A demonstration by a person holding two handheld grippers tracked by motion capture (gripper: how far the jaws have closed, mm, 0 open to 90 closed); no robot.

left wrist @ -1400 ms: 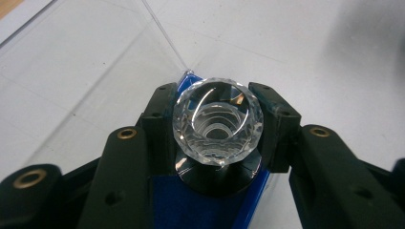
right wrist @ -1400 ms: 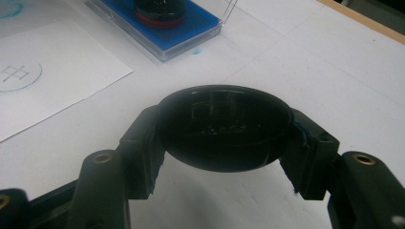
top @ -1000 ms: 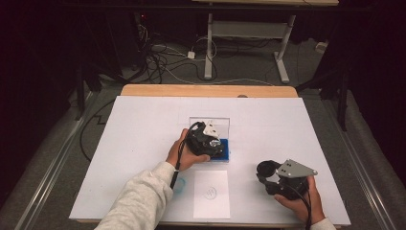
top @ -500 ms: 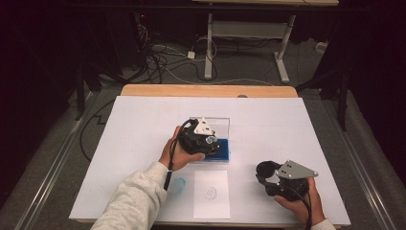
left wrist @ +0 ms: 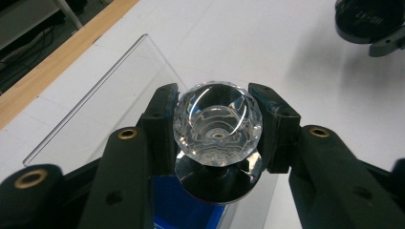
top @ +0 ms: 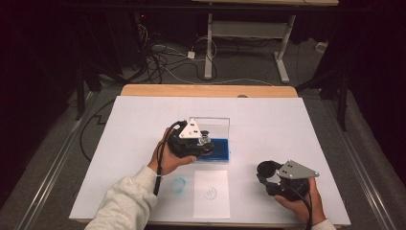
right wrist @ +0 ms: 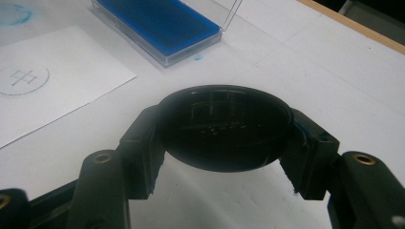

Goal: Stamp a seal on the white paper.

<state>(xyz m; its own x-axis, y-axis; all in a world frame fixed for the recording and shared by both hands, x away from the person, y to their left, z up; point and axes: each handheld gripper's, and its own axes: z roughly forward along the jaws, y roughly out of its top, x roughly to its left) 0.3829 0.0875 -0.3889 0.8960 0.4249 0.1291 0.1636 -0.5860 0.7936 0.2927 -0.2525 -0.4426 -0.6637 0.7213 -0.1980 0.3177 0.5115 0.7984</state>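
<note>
My left gripper [top: 203, 142] is shut on a stamp with a faceted crystal knob [left wrist: 218, 110] and holds it over the blue ink pad [top: 219, 149]. The stamp's dark round base [left wrist: 219, 183] sits just above the blue surface; I cannot tell if it touches. The pad lies in a clear case whose lid [top: 216, 125] stands open behind it. At the front right of the table my right gripper [top: 268, 173] is shut on a black round cap [right wrist: 224, 125], held just above the white table.
A white paper sheet [top: 211, 193] with a round blue stamp mark lies in front of the ink pad. A blue smudge [top: 178, 184] marks the table to its left. The wooden table edge [top: 208, 90] runs along the far side.
My left gripper has shifted slightly left and turned over the ink pad, still holding the stamp. The right gripper has stayed in place.
</note>
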